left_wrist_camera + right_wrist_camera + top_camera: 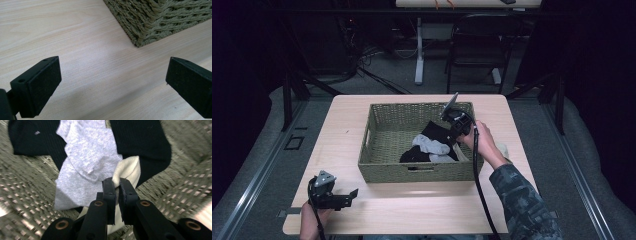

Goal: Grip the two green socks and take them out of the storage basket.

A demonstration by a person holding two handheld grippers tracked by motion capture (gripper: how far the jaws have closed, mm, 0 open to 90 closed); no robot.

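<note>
One woven basket [384, 145] was set on the counter [342, 125]. Three kinds of cloth were counted inside it: one cream sock [127, 171], grey pieces [85, 162] and black pieces [147, 142], heaped together toward its right side. The right gripper [117, 185] was lowered into the basket, its jaws nearly closed, pinching the cream sock. The left gripper [353, 194] was held over the counter near the basket's front left corner, its jaws spread wide, nothing between them.

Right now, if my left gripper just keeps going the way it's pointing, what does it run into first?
Probably the near corner of the woven basket. The open left gripper has bare tabletop ahead, with that corner slightly to one side, so it might just slip past.
</note>
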